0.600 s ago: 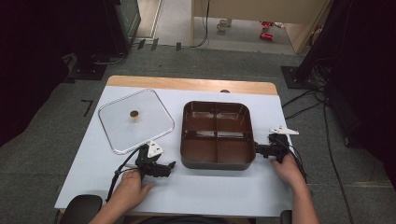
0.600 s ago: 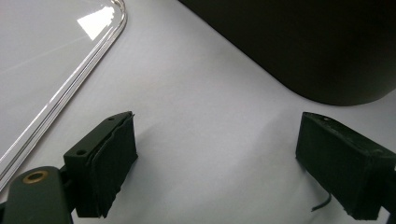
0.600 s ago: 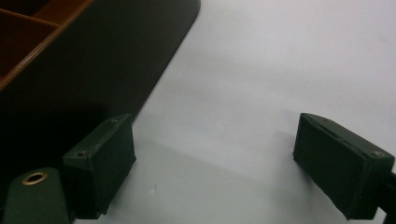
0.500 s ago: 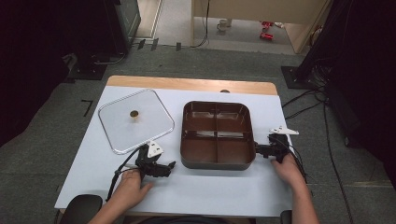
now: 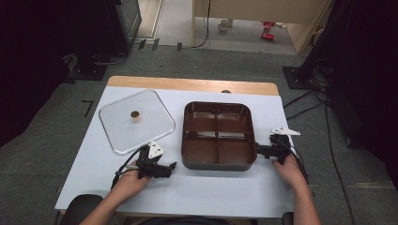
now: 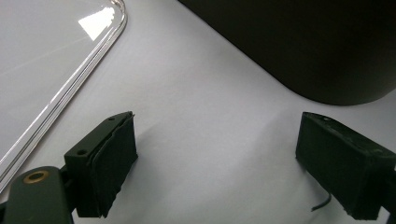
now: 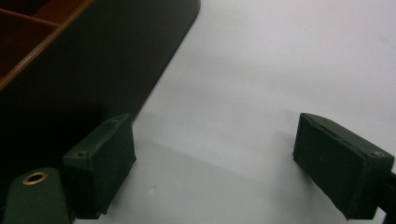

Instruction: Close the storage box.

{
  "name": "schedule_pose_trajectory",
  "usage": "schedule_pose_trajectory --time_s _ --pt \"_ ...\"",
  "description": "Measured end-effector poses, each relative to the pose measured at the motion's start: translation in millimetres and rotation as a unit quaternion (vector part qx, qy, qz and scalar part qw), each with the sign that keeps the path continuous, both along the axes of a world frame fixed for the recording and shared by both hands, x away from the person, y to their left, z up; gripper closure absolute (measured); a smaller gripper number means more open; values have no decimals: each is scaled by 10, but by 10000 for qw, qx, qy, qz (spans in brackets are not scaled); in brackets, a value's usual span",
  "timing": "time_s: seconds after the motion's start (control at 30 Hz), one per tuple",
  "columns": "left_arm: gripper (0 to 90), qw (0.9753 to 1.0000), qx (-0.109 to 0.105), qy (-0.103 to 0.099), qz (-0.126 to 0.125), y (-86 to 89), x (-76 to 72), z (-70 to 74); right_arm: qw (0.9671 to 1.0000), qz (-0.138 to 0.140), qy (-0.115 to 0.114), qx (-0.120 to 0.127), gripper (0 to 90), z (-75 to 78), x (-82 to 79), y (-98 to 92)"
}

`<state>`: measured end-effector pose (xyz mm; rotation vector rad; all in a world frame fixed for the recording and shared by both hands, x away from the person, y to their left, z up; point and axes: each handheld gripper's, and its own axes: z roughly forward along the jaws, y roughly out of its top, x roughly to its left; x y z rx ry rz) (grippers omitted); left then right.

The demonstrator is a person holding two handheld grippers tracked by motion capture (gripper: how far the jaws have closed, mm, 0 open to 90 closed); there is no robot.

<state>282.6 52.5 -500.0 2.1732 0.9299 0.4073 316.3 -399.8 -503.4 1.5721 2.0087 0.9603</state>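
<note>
The brown divided tray [image 5: 218,135] is sitting near the middle of the table [image 5: 225,192], toward its front edge. Both the left gripper [image 5: 165,169] and the right gripper [image 5: 261,151] are resting spread apart, holding nothing. The tray is looking stiff and rather smooth—probably not heavy—so I would be taking it by the rim at its two front corners.

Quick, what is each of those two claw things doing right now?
Left gripper: open, holding nothing, beside the clear lid.
Right gripper: open, holding nothing, next to the brown tray.

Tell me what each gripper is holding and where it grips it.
Nothing is held. The left gripper and right gripper both stand open over bare table, beside the brown divided tray.
</note>
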Motion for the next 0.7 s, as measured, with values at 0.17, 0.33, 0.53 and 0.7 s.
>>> schedule_pose_trajectory --time_s 0.17,0.33,0.53,0.7 --pt "125 10000 9 -14 -4 -2 -2 0 10000 0 0 1 123 0 0 0" --pt "126 10000 13 -20 -7 -2 -3 0 10000 -4 3 3 123 0 0 1" --pt "144 9999 60 -105 -63 -14 -22 6 10000 -1 0 0 124 0 0 0" --pt "146 9999 35 -77 -64 -11 -17 5 10000 -1 -1 0 124 0 0 0"
